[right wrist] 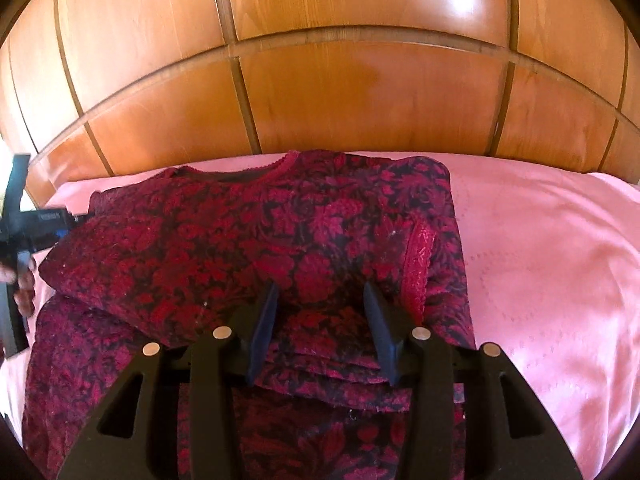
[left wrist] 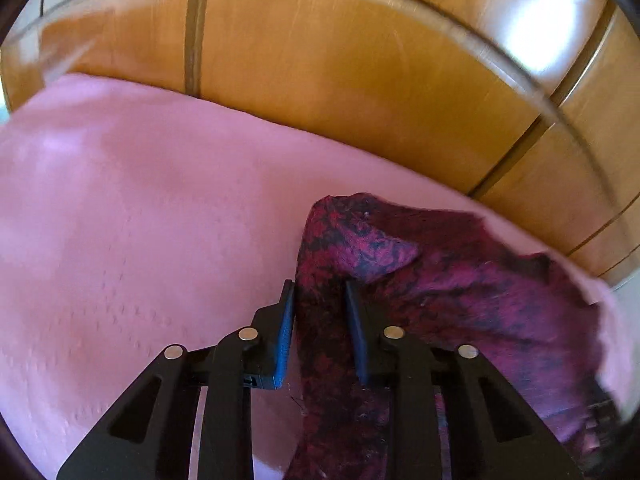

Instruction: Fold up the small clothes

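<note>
garment [right wrist: 248,240] on pink sheet [right wrist: 560,248] below headboard [right wrist: 320,80] | left gripper [left wrist: 320,296] part-closed around its edge, pinch unconfirmed | right gripper [right wrist: 320,296] part-open over folded sleeve [right wrist: 416,264], nothing held | advice: seat fabric deep before lifting, keep edges aligned

The left gripper [left wrist: 320,296] tilts steeply down, its jaws closed on a fold of cloth. The right gripper [right wrist: 320,300] angles down too, jaws parted over fabric.

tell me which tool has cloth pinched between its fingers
The left tool: a bunched strip of the red floral garment fills its gap. The right tool stands open over flat folded cloth.
</note>
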